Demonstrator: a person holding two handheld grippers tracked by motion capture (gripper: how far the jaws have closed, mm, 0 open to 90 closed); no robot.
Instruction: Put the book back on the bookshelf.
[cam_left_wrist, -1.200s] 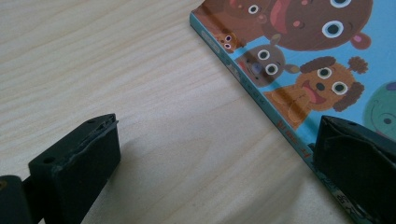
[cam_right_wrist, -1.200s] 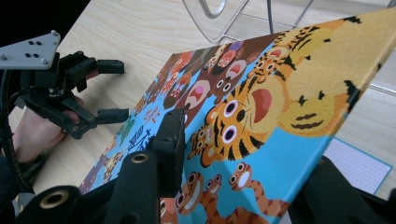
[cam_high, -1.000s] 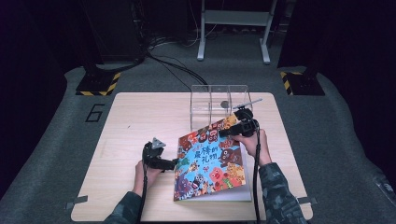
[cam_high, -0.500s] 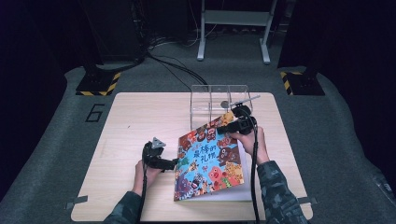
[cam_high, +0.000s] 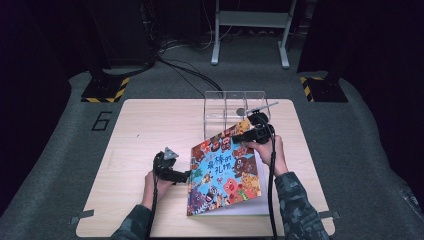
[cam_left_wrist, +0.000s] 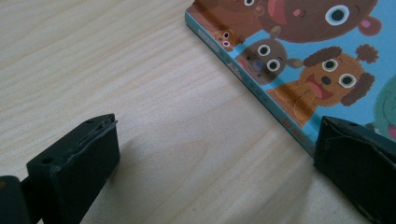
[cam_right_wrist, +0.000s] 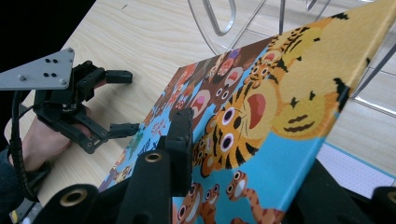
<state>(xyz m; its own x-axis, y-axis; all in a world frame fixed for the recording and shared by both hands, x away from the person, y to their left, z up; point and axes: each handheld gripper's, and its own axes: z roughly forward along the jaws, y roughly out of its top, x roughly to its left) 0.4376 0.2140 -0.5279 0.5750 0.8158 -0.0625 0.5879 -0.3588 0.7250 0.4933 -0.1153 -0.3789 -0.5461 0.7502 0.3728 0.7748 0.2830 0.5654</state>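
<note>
The right gripper (cam_high: 239, 134) clamps its jaws on the book (cam_high: 225, 172) cover, lifted at centre frame, hiding pages beneath. The left gripper (cam_high: 186, 175) gapes beside its spine on the pale wooden desk (cam_high: 150, 130); dark room around.

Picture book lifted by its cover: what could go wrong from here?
The right gripper pinches only the front cover of the picture book, which may crease or slip. That raised corner sits close to the clear acrylic rack and could knock it. The left gripper stands open at the spine, so the book may slide.
</note>
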